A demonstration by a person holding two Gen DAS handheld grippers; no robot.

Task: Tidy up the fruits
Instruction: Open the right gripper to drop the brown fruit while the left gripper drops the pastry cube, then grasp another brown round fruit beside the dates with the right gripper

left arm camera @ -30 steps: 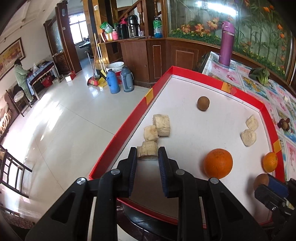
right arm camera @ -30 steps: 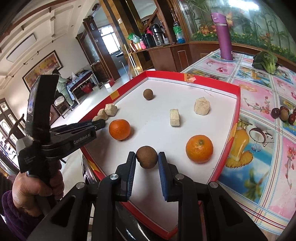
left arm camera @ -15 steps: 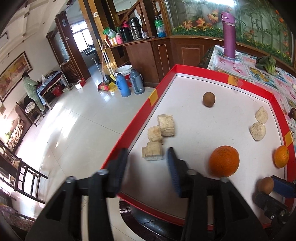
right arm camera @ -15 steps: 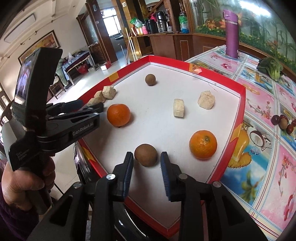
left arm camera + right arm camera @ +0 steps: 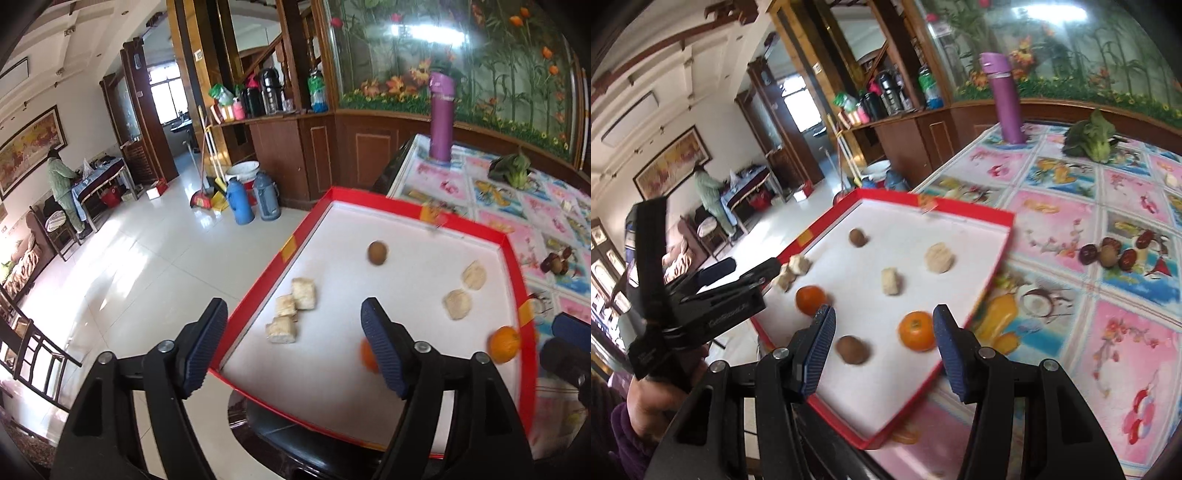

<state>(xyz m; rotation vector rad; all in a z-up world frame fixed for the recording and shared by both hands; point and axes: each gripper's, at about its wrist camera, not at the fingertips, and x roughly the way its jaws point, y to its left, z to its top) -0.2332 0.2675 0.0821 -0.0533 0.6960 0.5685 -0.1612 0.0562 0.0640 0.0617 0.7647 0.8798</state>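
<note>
Fruits lie in the red tray (image 5: 993, 258) on the worktop: two oranges (image 5: 916, 331), two brown kiwis (image 5: 852, 349) and pale chunks (image 5: 282, 329). My left claw (image 5: 291, 345) is wide open over the tray's near edge, holding nothing. My right claw (image 5: 884, 349) is wide open too, empty, above one kiwi and one orange

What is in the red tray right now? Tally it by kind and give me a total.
In the red tray:
Oranges: 2
Brown round fruits: 2
Pale chunks: 5
Total: 9
</note>
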